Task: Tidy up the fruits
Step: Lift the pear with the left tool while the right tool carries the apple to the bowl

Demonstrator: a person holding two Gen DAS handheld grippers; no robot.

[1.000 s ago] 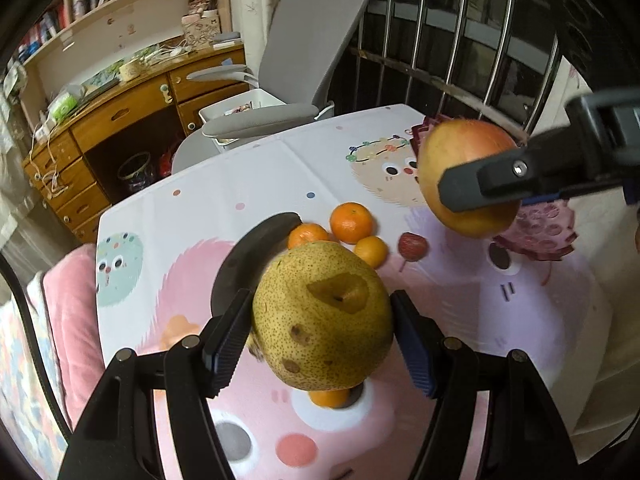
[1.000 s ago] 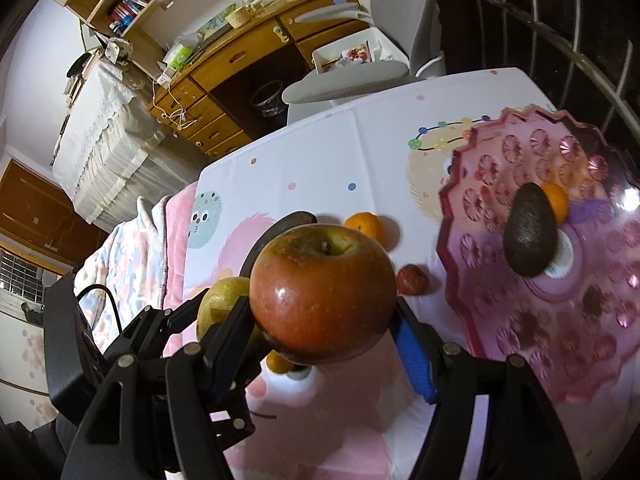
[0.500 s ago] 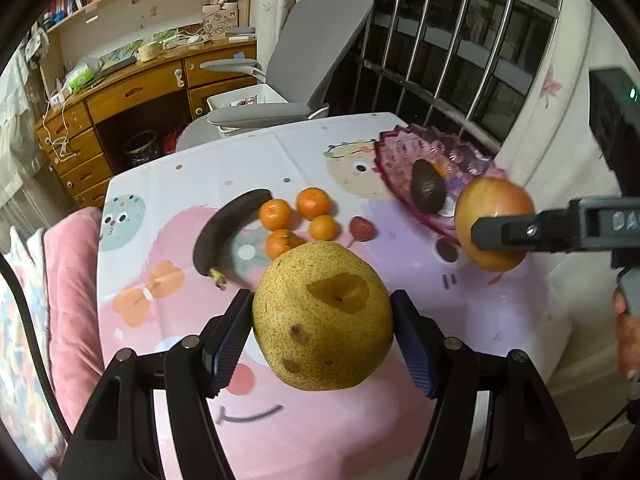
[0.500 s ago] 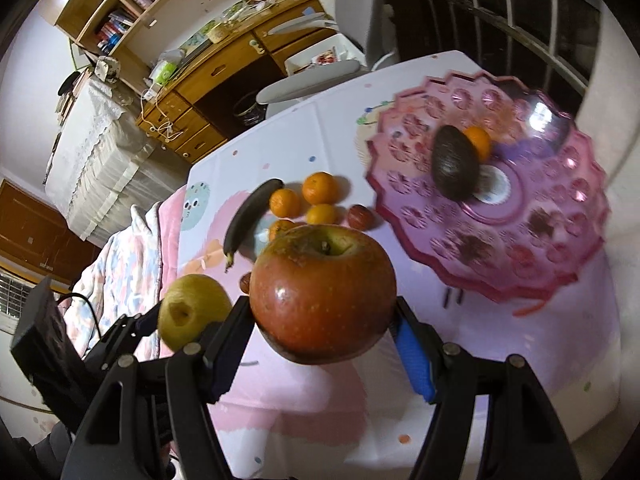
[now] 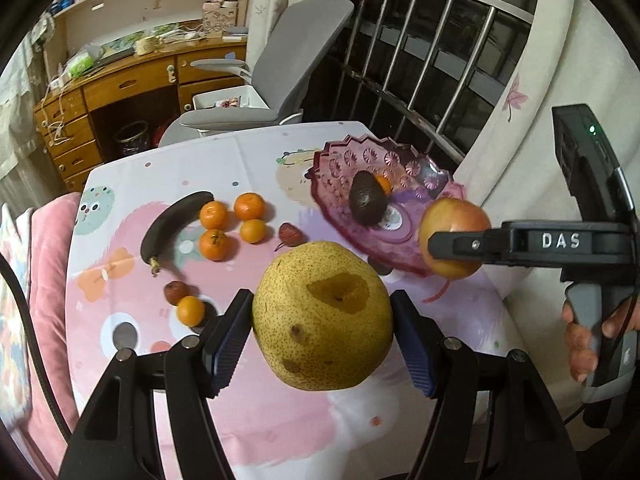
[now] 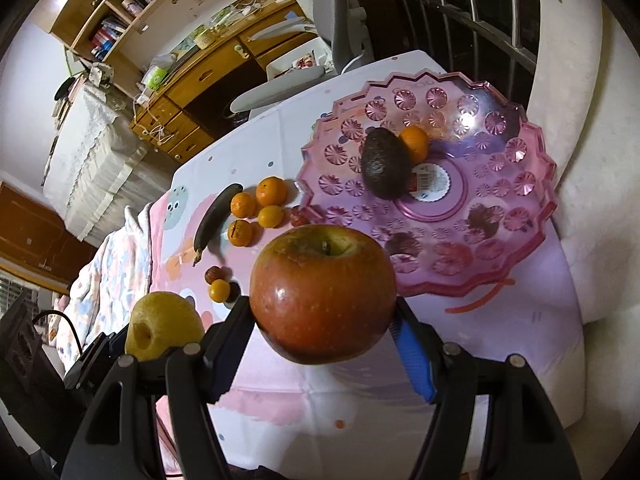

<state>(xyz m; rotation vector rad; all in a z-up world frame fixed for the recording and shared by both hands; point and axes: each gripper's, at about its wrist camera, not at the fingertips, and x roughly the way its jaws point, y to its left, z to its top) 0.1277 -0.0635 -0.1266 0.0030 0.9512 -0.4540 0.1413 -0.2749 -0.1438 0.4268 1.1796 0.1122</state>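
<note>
My left gripper (image 5: 322, 330) is shut on a yellow-brown pear (image 5: 323, 314), held above the near part of the table. My right gripper (image 6: 323, 320) is shut on a red apple (image 6: 323, 294), just short of the near rim of the pink fruit dish (image 6: 520, 216). In the left wrist view the apple (image 5: 454, 220) hangs beside the dish (image 5: 336, 176). An avocado (image 6: 385, 168) and one tangerine (image 6: 415, 142) lie in the dish. On the cloth lie a dark banana (image 5: 172, 224), several tangerines (image 5: 214, 216) and small red fruits (image 5: 289, 234).
A pink patterned cloth (image 5: 280, 420) covers the table. Behind it stand a grey office chair (image 5: 280, 68), a wooden desk (image 5: 120, 88) and window bars (image 5: 420, 52). A cream curtain (image 5: 540, 92) hangs at the right. A hand (image 5: 584, 340) holds the right gripper's handle.
Both grippers have risen and pulled back from the table with their fruits, so the whole spread and dish now show. The apple has moved right, toward the dish's near rim.
</note>
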